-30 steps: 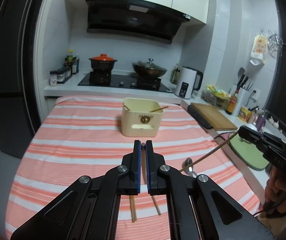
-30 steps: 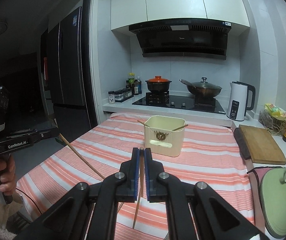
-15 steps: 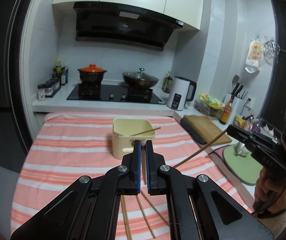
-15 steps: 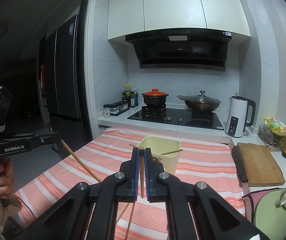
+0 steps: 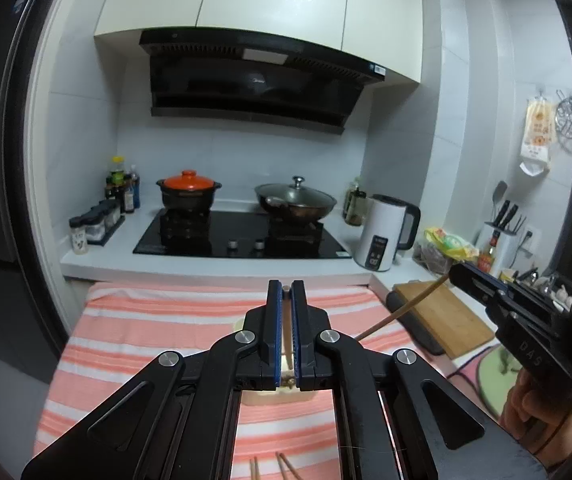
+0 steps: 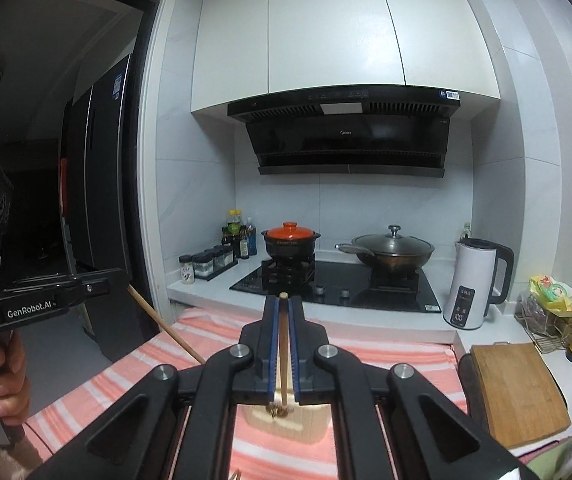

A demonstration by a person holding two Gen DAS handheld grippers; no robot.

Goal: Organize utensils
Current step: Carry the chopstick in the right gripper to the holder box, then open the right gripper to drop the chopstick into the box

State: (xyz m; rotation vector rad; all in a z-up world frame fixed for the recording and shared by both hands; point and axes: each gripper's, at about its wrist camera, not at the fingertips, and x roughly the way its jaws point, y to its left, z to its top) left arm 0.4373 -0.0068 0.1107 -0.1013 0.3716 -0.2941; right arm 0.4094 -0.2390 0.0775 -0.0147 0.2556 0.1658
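The left gripper (image 5: 285, 286) is clamped on a wooden chopstick (image 5: 286, 344), and the right gripper (image 6: 284, 300) is clamped on a second chopstick (image 6: 283, 344). Both grippers are above the striped tablecloth (image 5: 146, 320), over the cream utensil holder (image 6: 302, 420) standing near the tabletop's middle. Further chopsticks (image 5: 284, 468) lie at the tabletop's near edge.

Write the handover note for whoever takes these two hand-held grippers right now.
Left hand-held gripper: shut on a chopstick.
Right hand-held gripper: shut on another chopstick.
Both are raised over the cream utensil box on the striped cloth.
Done: both chopsticks lifted clear of the cloth.
Left: drop both chopsticks into the box, then collect the loose chopsticks near the front edge.
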